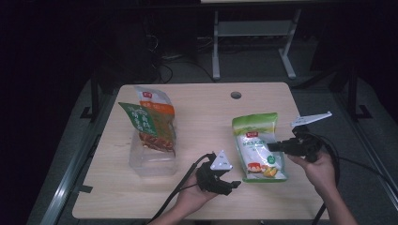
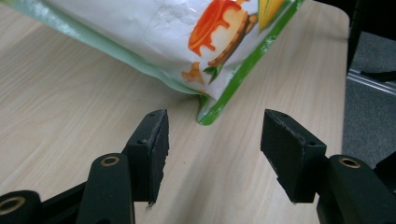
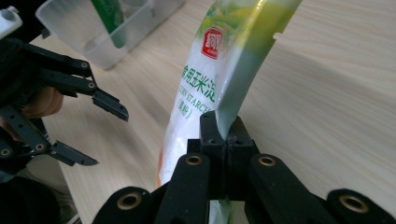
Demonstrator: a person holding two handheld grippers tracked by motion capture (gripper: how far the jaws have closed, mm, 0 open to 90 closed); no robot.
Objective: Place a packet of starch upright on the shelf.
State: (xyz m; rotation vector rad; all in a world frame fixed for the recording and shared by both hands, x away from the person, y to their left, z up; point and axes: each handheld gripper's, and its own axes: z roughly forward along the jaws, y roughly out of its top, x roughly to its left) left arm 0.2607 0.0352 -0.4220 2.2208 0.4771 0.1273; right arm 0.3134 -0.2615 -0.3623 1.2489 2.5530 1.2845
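The open tongs (image 2: 214, 151) sit over the table (image 2: 56, 107), the starch bag's (image 2: 154, 32) corner seemingly just beyond.

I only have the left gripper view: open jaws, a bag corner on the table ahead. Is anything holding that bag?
Observer: Yes. The right tool is shut on the side edge of the corn starch bag.
Operator: Anything else on the table?
Observer: A clear plastic bin at the left, with an orange and green snack bag standing in it.
Operator: Where is my left tool?
Observer: The left tool sits near the starch bag's bottom corner, apart from it.
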